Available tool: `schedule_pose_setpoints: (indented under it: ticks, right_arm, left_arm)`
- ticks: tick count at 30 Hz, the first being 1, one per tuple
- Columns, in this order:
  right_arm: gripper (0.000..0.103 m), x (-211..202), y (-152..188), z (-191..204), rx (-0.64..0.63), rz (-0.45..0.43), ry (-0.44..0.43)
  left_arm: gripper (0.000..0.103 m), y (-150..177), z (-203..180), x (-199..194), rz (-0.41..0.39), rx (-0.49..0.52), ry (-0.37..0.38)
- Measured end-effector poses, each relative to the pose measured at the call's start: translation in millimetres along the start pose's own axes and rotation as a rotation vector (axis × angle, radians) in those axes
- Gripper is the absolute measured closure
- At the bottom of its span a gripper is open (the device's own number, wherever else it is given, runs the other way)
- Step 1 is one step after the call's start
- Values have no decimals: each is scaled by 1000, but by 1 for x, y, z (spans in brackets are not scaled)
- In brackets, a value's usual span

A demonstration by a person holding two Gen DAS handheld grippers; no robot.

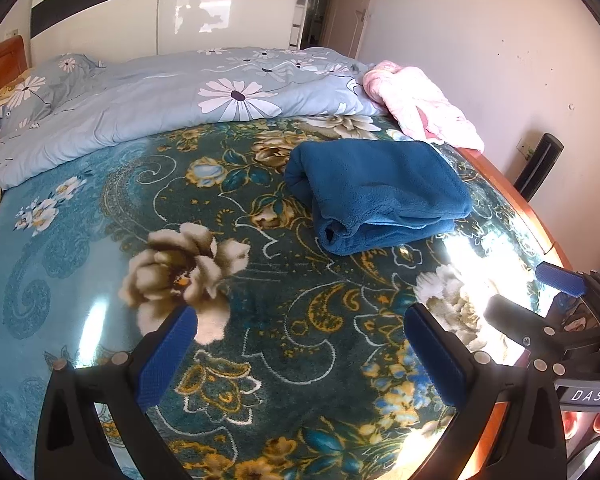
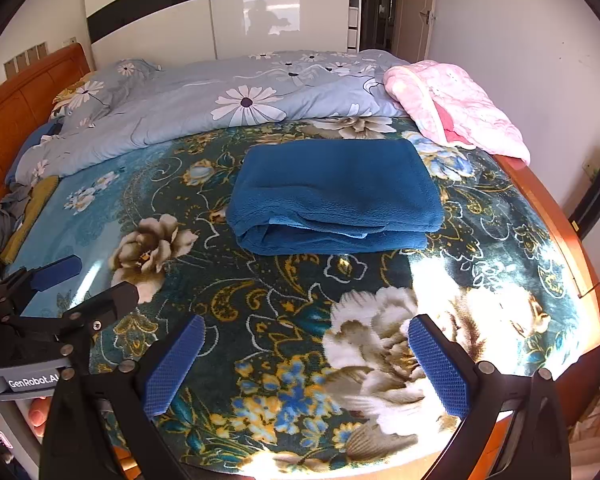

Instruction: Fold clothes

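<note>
Blue fleece (image 2: pixel 332 192) sits folded; both grippers wide apart, holding nothing.
A careless poke could maybe mess its loose front edge.

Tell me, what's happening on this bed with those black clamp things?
A person is folding clothes with a handheld gripper in each hand. The left gripper and right gripper are both open and hold nothing, hovering over the teal floral plush blanket. A dark blue fleece garment already lies folded on it, untouched. A crumpled pink padded garment sits at the far right corner, not yet folded.
</note>
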State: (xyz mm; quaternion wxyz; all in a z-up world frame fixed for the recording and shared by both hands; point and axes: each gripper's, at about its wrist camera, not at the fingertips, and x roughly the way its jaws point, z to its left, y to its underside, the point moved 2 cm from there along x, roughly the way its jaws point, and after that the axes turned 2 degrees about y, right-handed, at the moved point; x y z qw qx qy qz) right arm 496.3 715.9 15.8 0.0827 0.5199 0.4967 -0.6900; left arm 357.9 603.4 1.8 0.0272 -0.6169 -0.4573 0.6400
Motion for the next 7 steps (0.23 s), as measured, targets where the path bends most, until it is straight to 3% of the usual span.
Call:
schedule_pose_setpoints:
  ticks: [7]
  right_arm:
    - [0,3,-2,0,-2,8,-1]
  left_arm:
    - [0,1,0,1,-5,9,-1]
